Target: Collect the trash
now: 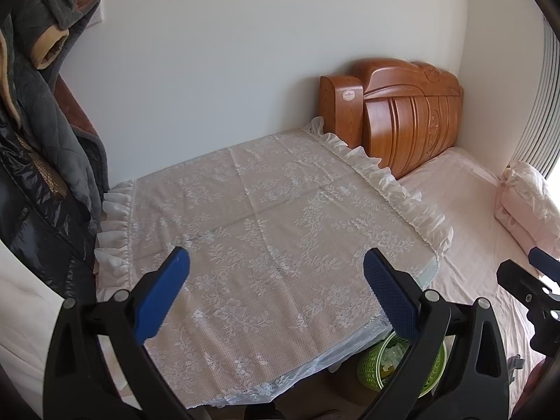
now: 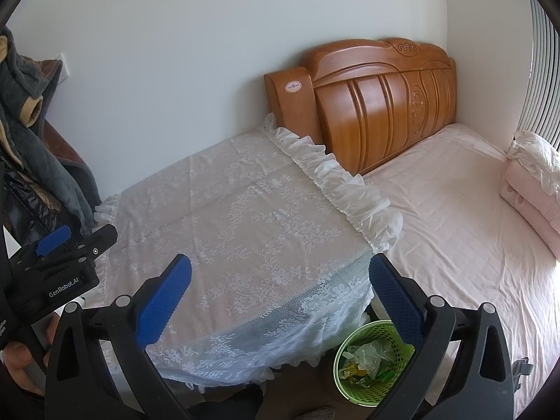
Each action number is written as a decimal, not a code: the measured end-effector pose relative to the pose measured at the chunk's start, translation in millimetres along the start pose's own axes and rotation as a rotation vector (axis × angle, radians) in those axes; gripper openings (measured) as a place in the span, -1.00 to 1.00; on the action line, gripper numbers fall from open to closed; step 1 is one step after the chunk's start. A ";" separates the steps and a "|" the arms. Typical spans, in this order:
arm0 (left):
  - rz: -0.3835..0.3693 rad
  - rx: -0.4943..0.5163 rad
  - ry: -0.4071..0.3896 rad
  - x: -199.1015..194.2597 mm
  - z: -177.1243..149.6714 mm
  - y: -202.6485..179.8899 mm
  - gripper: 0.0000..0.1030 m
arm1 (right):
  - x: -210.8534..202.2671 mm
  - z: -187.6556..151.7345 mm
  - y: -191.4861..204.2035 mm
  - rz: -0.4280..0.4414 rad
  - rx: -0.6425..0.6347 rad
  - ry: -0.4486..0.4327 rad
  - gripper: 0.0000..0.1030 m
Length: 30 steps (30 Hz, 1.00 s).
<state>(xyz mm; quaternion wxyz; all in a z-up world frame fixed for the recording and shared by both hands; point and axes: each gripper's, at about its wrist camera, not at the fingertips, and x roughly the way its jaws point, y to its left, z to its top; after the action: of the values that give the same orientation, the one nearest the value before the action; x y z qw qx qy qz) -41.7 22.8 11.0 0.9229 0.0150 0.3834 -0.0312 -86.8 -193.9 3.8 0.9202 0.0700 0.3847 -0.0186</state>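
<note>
at the left edge of the frame dark coats (image 1: 42, 140) hang. your left gripper (image 1: 276, 290) hovers over the lace-covered surface (image 1: 266, 217), jaws spread and empty. your right gripper (image 2: 280, 294) does likewise. at lower right the green basket (image 2: 376, 329) holds crumpled trash (image 2: 367, 353), beside the pink bed (image 2: 455, 210).

Glossy carved wood headboard (image 2: 381, 101), white lace cloth (image 2: 245, 231) (frilled edge), green plastic mesh basket (image 2: 379, 329), crinkled clear wrappers (image 2: 367, 353)

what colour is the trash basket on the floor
Bright green basket, a mesh one, best seen in the right wrist view.
</note>
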 end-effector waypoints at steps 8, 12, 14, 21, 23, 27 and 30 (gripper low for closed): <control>-0.001 0.000 0.001 -0.3 0.7 -1.3 0.85 | 0.1 0.0 0.2 -0.001 0.000 0.001 0.96; -0.002 -0.001 0.001 -0.5 0.7 -0.9 0.85 | 0.3 -0.4 -0.1 0.000 -0.002 0.003 0.95; -0.003 -0.002 0.003 -0.2 1.0 -0.9 0.85 | 0.9 -1.2 -0.4 0.000 -0.003 0.005 0.96; -0.002 -0.002 0.004 0.7 1.4 -0.6 0.85 | 1.7 -2.7 -0.7 -0.001 -0.003 0.007 0.96; -0.001 -0.002 0.005 1.1 1.3 -0.7 0.85 | 2.0 -2.7 -1.1 0.000 -0.006 0.008 0.96; -0.003 -0.004 0.007 2.4 1.4 -0.5 0.85 | 3.0 -3.3 -0.8 -0.002 -0.007 0.009 0.95; -0.004 -0.004 0.007 3.7 2.0 -0.3 0.85 | 3.2 -3.1 -0.4 -0.003 -0.008 0.009 0.95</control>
<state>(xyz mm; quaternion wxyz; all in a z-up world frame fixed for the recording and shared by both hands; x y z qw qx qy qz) -37.7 22.3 9.7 0.9215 0.0123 0.3868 -0.0322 -86.8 -193.8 -0.6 0.9186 0.0660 0.3892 -0.0184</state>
